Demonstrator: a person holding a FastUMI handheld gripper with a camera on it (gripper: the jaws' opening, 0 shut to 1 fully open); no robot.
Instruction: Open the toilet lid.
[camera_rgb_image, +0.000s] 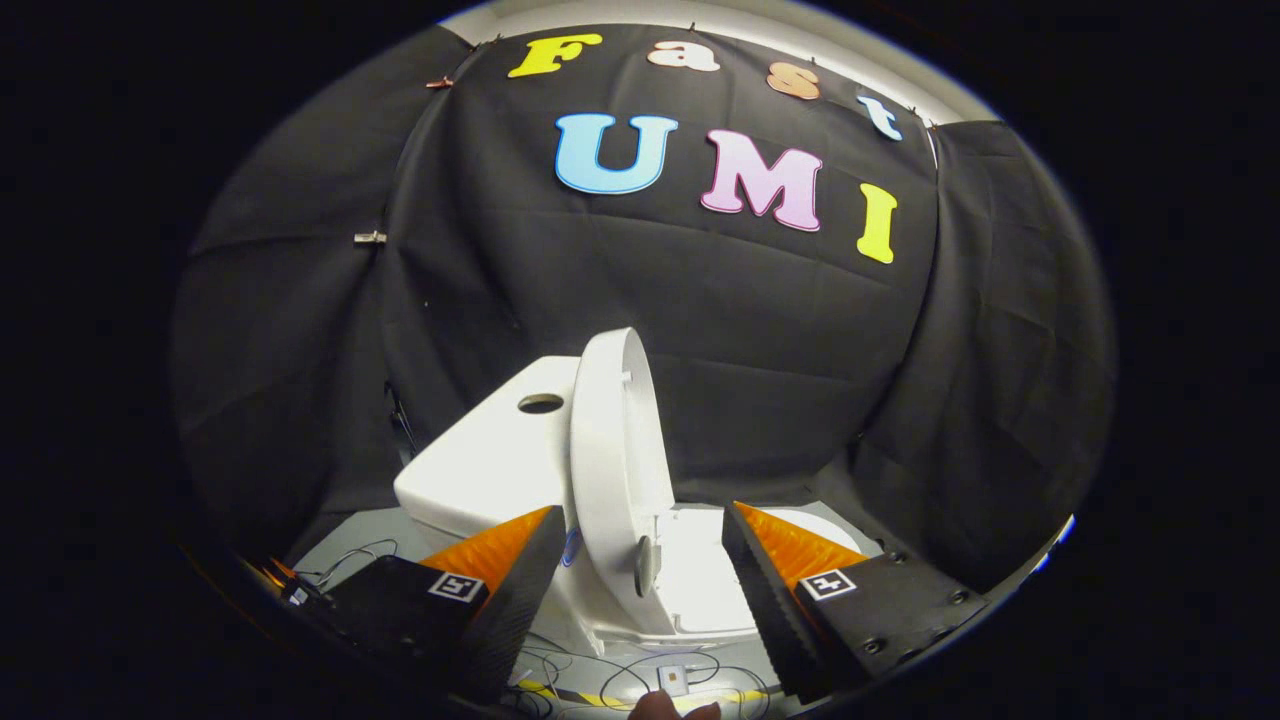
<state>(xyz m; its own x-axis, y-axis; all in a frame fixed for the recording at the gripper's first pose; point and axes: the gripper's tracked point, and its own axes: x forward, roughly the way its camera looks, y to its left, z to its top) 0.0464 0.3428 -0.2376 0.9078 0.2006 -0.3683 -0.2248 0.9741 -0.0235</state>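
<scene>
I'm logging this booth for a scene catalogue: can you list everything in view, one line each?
toilet lid: one, white, raised about upright, just ahead of the fingers and between them.
toilet tank: one, white, behind the lid, with a round hole on top.
toilet seat: one, white, lying flat below the lid, between the fingers.
cables: several, thin, dark and white, on the floor below the toilet.
small box: one, white, among the cables.
black cloth: booth wall behind the toilet.
clips: a few, metal, on the cloth.
gripper: one, fingers spread open, touching nothing.
</scene>
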